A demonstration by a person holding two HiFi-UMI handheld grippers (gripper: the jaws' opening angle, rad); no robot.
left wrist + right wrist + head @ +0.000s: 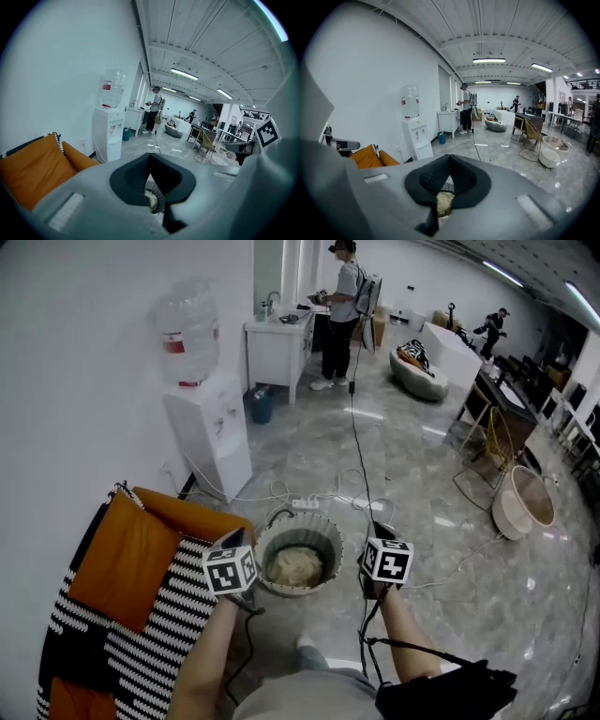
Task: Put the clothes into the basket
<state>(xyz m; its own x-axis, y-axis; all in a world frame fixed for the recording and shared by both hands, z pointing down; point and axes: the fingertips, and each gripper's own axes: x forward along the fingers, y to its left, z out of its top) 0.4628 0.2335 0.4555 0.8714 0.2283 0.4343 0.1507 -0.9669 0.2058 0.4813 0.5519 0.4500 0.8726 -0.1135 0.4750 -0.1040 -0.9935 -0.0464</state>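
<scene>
While the clothes (296,566) lie in the basket (302,526), the left hand-held gripper (150,156) and the right hand-held gripper (450,157) hover closed, empty.

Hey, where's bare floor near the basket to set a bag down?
Bare floor opens right of the basket, toward the pale round tub; one thin cable crosses it. Crowded: power strip and cords behind the basket, sofa on its left.

Glossy marbled floor (412,456) — it mirrors the lights. Lower left, the orange cushion (127,559) is matt cloth. Centre, the basket (325,529) looks ribbed and grey, the clothes (296,566) in it nubbly beige. Upper left — a clear plastic bottle (187,329).
</scene>
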